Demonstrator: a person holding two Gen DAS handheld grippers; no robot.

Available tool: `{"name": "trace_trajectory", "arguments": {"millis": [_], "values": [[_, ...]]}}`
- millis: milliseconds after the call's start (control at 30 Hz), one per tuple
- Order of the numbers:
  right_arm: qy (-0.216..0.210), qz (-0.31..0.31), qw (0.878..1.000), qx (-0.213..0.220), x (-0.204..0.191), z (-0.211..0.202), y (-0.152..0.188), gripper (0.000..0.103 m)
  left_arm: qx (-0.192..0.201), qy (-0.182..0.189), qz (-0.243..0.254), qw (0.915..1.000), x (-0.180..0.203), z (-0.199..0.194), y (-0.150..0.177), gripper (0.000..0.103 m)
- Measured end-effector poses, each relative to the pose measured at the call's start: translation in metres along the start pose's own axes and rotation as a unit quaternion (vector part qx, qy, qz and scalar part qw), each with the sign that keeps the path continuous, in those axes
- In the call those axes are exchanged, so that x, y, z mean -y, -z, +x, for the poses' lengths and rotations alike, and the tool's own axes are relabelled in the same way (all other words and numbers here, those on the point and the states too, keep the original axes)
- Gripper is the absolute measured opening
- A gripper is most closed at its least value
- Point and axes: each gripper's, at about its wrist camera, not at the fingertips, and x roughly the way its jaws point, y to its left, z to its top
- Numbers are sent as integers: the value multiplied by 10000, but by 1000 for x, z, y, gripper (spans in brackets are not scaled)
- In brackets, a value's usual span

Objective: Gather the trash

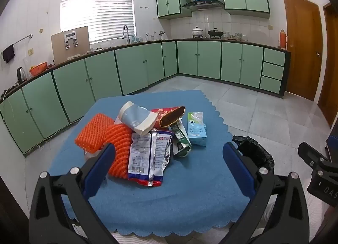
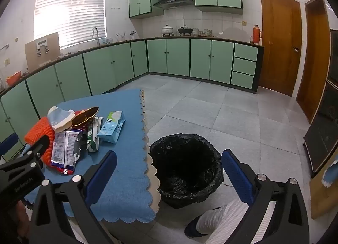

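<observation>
Trash is all uncollected, by my judgement: the whole pile sits mid-surface on the blue scallop-edged cloth (image 1: 190, 191), and the black-lined round bin (image 2: 186, 166) on the floor by the surface's right edge shows nothing inside. The pile holds ribbed orange foam fruit netting (image 1: 105, 136), a crumpled grey-and-cream paper cup (image 1: 137, 119), a crinkly foil snack wrapper (image 1: 147, 157), a flattened green carton (image 1: 179, 138) and a pale blue milk box (image 1: 196, 128). Left gripper (image 1: 169, 166) and right gripper (image 2: 169, 170) both stand wide apart, empty.
</observation>
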Motion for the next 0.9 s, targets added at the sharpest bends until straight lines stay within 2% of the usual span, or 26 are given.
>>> {"name": "trace_trajectory", "arguments": {"millis": [367,467,900], "values": [[-19,6,10000,40,-1,1,-1,97,109,-17,-93,9999,-2,1,1,98],[-34,4,10000,94,0,-10,-13,97,151,-12,-112,9998,-6,-4,-4,98],[-58,24,9997,244,0,-10,-7,97,205,-23,-132,9997,-7,-9,-6,98]]}}
